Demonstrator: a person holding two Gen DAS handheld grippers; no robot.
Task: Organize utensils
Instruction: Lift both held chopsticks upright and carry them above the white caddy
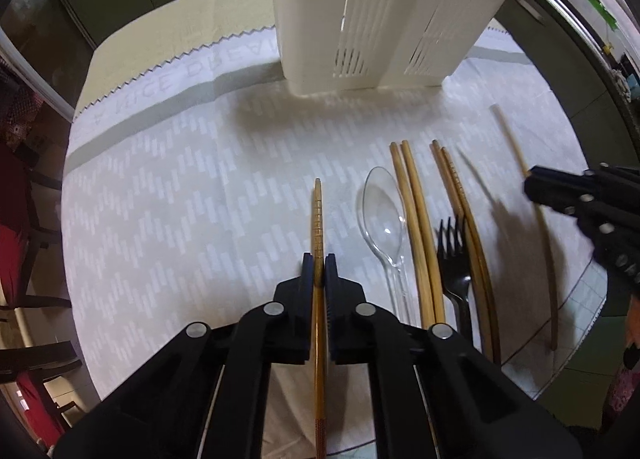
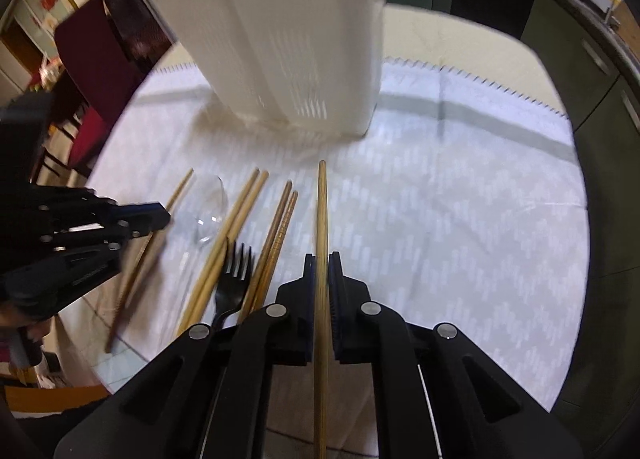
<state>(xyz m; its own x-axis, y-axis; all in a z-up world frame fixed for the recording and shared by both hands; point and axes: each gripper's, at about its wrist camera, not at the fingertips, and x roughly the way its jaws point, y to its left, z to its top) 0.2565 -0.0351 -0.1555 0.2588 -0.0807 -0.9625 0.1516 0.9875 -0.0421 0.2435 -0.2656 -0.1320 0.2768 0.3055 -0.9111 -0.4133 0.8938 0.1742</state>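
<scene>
Left gripper pinched 1 ridged brown chopstick between nearly closed fingers; right gripper stood slightly wider around 1 plain pale wooden chopstick, contact unclear. Between them on the white patterned tablecloth lay a clear plastic spoon, 2 chopstick pairs and a black plastic fork, before the white slotted utensil holder

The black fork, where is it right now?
The black fork lies flat on the tablecloth, squeezed between two pairs of wooden chopsticks, to the right of the clear spoon. Neither gripper is touching it.
</scene>
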